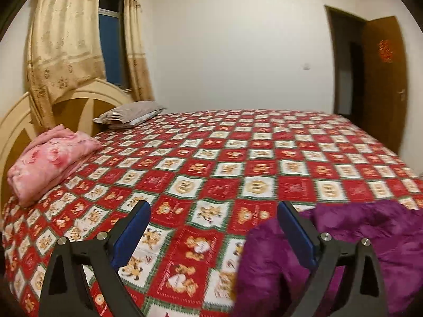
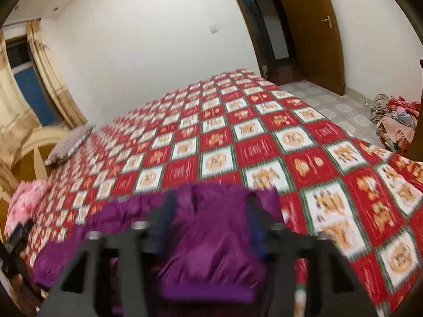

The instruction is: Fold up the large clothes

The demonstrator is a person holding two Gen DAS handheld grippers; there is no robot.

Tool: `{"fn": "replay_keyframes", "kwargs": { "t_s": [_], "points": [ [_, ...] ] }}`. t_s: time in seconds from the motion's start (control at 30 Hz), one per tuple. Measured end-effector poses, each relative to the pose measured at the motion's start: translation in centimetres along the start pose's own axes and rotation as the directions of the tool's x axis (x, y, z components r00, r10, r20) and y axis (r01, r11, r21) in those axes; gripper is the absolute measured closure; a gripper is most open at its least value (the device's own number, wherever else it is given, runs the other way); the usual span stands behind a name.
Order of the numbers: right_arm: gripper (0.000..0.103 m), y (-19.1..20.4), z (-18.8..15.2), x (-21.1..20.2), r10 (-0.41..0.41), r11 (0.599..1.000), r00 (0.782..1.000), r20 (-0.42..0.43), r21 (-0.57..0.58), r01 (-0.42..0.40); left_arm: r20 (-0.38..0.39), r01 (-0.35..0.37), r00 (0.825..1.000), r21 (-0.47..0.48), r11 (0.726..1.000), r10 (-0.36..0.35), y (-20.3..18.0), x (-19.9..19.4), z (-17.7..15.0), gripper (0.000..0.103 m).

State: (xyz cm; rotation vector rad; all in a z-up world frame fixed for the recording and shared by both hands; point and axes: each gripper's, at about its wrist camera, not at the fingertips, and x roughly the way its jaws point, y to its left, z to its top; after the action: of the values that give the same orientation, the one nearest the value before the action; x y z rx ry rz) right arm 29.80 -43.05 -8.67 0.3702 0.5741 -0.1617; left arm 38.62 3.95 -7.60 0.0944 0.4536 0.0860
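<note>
A purple padded garment (image 1: pixel 370 237) lies crumpled on the near part of the red checked bedspread (image 1: pixel 238 158). My left gripper (image 1: pixel 214 208) stands wide open over the bedspread with nothing between its blue pads. Its right finger (image 1: pixel 296 232) overlaps the garment's left edge. In the right wrist view the picture is blurred. My right gripper (image 2: pixel 211 206) hangs over the purple garment (image 2: pixel 211 251) with its jaws apart. The fabric shows in the gap, and no pad visibly presses on it.
A folded pink blanket (image 1: pixel 50 161) and a grey pillow (image 1: pixel 129 113) lie by the headboard (image 1: pixel 15 126) on the left. Curtains and a window rise behind them. An open wooden door (image 2: pixel 312 26) and a heap of clothes (image 2: pixel 394 119) on the tiled floor are at the right.
</note>
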Motion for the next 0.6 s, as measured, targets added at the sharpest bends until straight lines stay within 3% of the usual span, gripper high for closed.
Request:
{"fn": "replay_keyframes", "kwargs": {
  "t_s": [0.13, 0.23, 0.33, 0.47, 0.6],
  "points": [
    [0.043, 2.1, 1.2, 1.2, -0.033, 0.999, 0.997, 0.063, 0.001, 0.033, -0.017, -0.111, 0.994, -0.034, 0.993, 0.110, 0.4, 1.9, 0.8, 0.007],
    [0.032, 4.2, 1.1, -0.2, -0.033, 0.997, 0.988, 0.149, -0.068, 0.043, -0.022, -0.164, 0.986, -0.057, 0.985, 0.163, 0.5, 2.1, 1.0, 0.007],
    [0.026, 6.3, 0.4, -1.1, -0.008, 0.990, 0.977, 0.215, -0.137, 0.038, -0.010, -0.148, 0.989, -0.067, 0.987, 0.147, 0.1, 1.8, 0.9, 0.007],
    [0.027, 8.9, -1.3, 1.2, 0.052, 0.977, 0.990, 0.131, -0.211, -0.023, 0.012, -0.100, 0.995, -0.030, 0.995, 0.100, -2.8, 0.9, 1.0, 0.007],
    [0.034, 11.2, -3.1, 4.7, 0.052, 0.976, 0.998, 0.020, -0.211, -0.046, -0.007, -0.034, 0.999, 0.073, 0.997, 0.035, -7.6, 1.9, 0.2, 0.006]
  ]
}}
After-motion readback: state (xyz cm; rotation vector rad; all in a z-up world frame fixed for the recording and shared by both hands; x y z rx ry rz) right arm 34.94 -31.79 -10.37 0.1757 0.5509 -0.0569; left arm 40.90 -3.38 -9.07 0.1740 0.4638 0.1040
